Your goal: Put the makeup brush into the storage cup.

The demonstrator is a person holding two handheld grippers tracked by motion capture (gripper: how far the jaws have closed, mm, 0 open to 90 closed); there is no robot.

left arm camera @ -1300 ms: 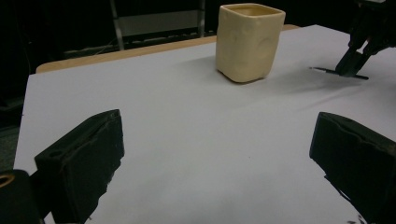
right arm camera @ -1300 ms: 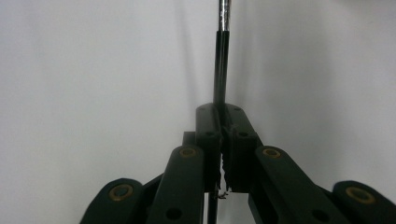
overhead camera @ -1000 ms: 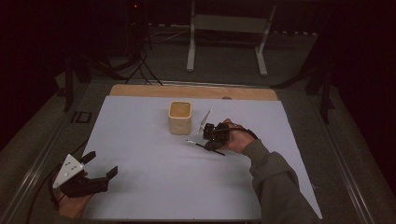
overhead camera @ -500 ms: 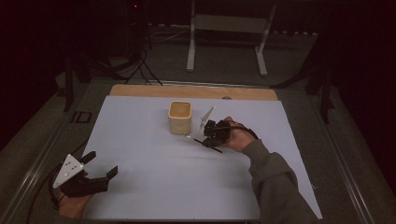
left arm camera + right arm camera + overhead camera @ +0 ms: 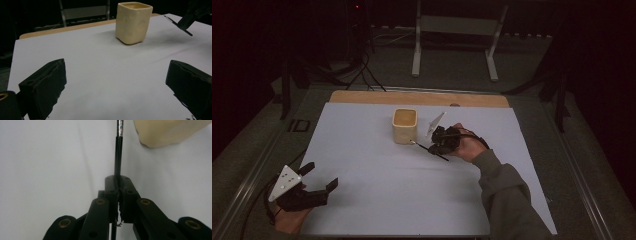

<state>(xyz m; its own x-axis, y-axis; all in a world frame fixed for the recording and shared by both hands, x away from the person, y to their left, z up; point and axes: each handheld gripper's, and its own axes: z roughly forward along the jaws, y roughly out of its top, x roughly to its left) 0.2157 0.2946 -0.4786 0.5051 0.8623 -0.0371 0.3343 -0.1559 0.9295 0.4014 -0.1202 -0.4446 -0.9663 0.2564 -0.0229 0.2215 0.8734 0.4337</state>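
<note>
Right gripper (image 5: 438, 144) mid-desk, jaws pinching a thin black pen (image 5: 118, 155), its tip by the cream cup (image 5: 405, 126) at ten o'clock of the gripper, left gripper (image 5: 319, 181) at seven o'clock of the desk (image 5: 377, 200), jaws spread wide

matt ceramic-looking cup (image 5: 133, 21), black-handled metal-tipped tool (image 5: 118, 150)
</note>
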